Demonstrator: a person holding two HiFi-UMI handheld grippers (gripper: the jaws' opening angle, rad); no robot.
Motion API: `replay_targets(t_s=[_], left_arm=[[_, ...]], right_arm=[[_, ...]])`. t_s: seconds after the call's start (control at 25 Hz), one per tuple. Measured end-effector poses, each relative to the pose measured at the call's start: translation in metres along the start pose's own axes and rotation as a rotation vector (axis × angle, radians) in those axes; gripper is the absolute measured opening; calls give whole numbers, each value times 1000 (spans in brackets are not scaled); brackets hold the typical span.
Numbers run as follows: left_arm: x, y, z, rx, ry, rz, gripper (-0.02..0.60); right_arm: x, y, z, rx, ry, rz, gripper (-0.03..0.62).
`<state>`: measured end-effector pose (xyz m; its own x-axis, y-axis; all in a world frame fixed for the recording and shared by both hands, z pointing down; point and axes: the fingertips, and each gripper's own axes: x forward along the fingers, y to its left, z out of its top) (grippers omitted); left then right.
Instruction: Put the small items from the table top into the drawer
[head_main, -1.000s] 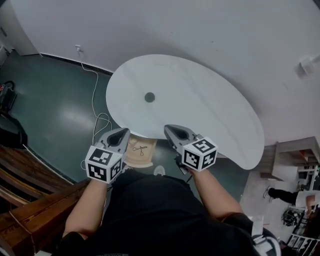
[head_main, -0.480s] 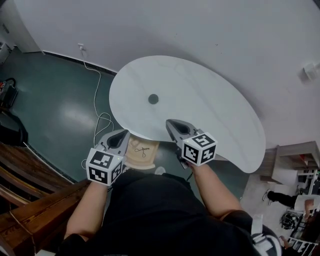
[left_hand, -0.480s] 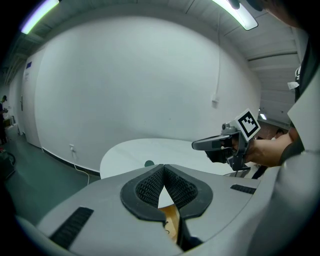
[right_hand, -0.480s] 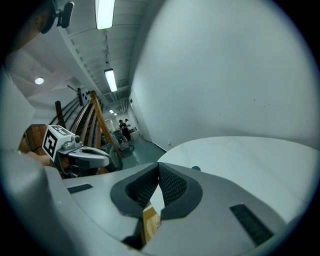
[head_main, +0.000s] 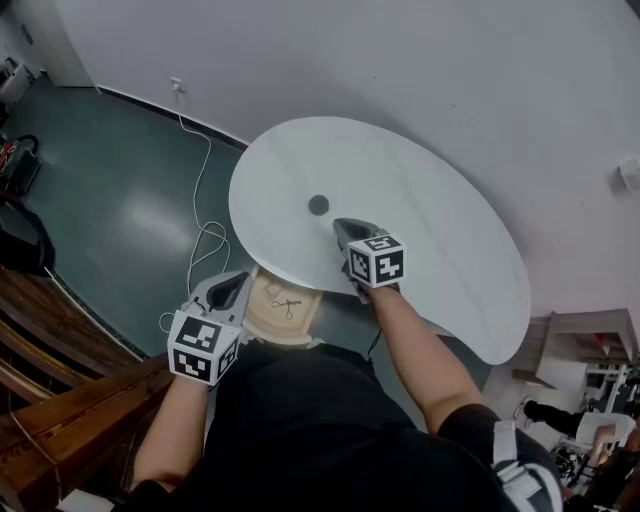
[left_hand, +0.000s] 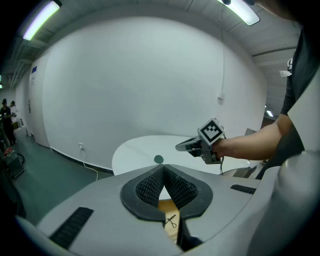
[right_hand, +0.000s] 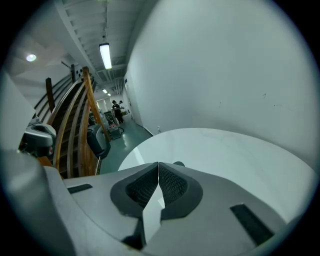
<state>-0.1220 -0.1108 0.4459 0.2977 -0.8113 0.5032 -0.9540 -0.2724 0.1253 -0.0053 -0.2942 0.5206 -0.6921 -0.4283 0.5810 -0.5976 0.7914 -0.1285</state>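
Both pairs of fingers are clenched with nothing between them: in the left gripper view the ribbed dark fingers (left_hand: 150, 186) meet at their tips, and in the right gripper view the fingers (right_hand: 172, 186) press together the same way. From the head view, the right gripper (head_main: 341, 225) reaches out over the white, kidney-shaped bench (head_main: 430, 230), its tips near a small round disc (head_main: 318, 205) and not touching it. That disc is the only small item on the bench top; it is flat, dark and circular, looks greenish in the left gripper view (left_hand: 158, 159), and lies toward the left part of the bench, back from its near edge. In the right gripper view only a sliver of it shows just past the closed tips. The left gripper (head_main: 242, 275) hangs lower, off the bench's near edge, beside an open drawer (head_main: 262, 322) of pale wood. A pair of scissors (head_main: 285, 306) with thin dark handles lies inside the drawer. Each gripper carries a white cube printed with black square marker patterns. A white cable (head_main: 197, 180) trails across the dark green floor (head_main: 110, 190) from the wall.
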Motion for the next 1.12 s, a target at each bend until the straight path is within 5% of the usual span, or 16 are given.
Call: replay_targets(t_s=[0.44,0.64,1.12], left_arm=[[-26,19,-23,-78,24,98,15],[-37,26,-33,-106,46,134,15],[-57,33,-44,-137,70,178,15]], right_arm=[[93,-60,-36,-34,195,-103,14],[119,-71,-43,-43,276,-81,80],[145,-65,-28,-2,221,11,94]])
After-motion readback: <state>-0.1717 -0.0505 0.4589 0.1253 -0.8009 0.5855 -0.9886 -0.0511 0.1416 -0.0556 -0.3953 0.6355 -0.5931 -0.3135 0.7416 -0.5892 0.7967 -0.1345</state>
